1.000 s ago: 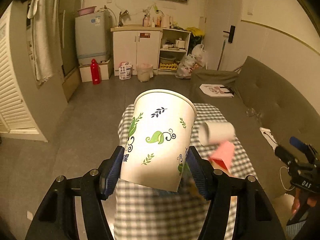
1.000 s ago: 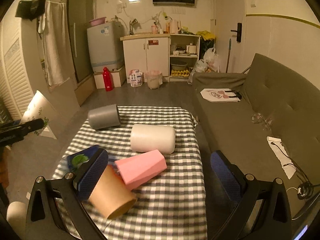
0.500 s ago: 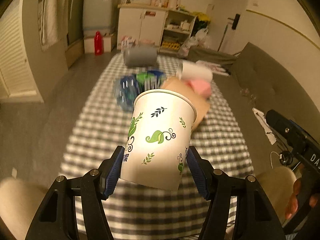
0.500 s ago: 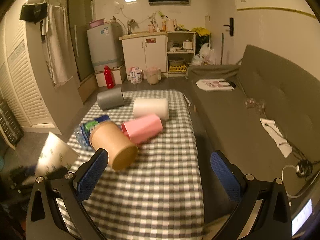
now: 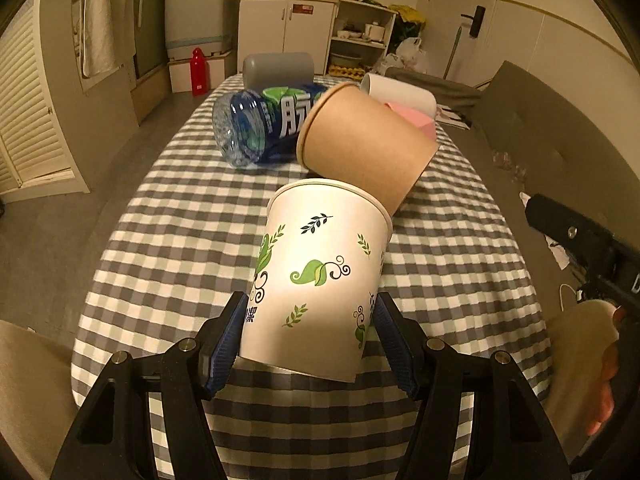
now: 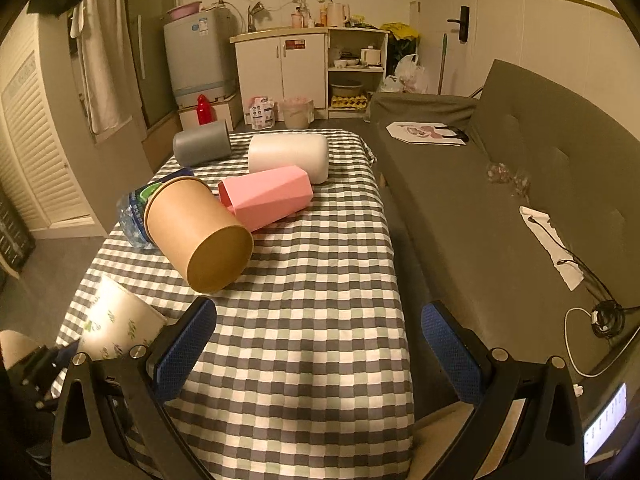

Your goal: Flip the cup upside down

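Observation:
My left gripper (image 5: 308, 340) is shut on a white paper cup with green leaf prints (image 5: 320, 276). It grips the cup near its base, and the rim points away from me, over the near end of the checked table (image 5: 180, 216). The cup also shows at the lower left of the right wrist view (image 6: 120, 324), tilted above the table's near left corner. My right gripper (image 6: 318, 344) is open and empty above the table's near edge (image 6: 304, 412).
A brown paper cup (image 6: 200, 232), a pink faceted cup (image 6: 268, 196), a white cup (image 6: 288, 158), a grey cup (image 6: 202, 148) and a blue water bottle (image 5: 256, 128) lie on their sides further up the table. A grey sofa (image 6: 520, 184) runs along the right.
My left gripper has carried the cup from out over the floor to above the table's near end. My right gripper has drawn back toward the near edge.

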### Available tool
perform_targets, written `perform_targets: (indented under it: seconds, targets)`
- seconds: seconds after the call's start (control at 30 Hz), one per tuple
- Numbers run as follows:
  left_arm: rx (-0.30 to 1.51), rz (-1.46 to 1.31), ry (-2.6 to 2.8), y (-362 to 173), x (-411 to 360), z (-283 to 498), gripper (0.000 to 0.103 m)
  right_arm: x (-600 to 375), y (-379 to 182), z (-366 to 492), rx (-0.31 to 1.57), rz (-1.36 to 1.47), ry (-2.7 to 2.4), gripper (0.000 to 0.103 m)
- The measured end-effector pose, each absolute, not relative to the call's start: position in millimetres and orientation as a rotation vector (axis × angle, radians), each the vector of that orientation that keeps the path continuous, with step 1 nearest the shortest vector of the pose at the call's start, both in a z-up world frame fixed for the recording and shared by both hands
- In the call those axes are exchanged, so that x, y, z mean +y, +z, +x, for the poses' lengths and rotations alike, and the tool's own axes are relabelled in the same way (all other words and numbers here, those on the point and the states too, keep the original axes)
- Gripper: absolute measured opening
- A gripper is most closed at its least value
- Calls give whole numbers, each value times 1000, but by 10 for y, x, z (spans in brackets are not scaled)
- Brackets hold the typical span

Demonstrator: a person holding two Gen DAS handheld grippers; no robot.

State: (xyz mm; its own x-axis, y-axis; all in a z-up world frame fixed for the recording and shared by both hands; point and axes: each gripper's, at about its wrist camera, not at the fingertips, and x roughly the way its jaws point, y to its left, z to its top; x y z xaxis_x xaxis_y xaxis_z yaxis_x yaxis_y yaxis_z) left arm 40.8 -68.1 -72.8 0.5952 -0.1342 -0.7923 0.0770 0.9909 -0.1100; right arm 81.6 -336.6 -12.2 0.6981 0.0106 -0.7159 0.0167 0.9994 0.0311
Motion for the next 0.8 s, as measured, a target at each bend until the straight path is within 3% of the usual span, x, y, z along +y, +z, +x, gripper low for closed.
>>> perform_targets:
  seconds: [0.13,0.2,0.53,0.8]
  targets:
    - [957,-49,-135,-794,-703,406,73,-3334,-123,833,802,29,-3,103]
    - [974,-47,-129,-823,-702,392,81,-3325,-118,834,801,27,-4,103]
    - [1077,-71,-175,-788,-645,155,84,-3341,-94,809,795,41,-9,103]
    - [939,-68,-143,-299,-313,-68,86,-3320,-5,719,776,33,-15,103]
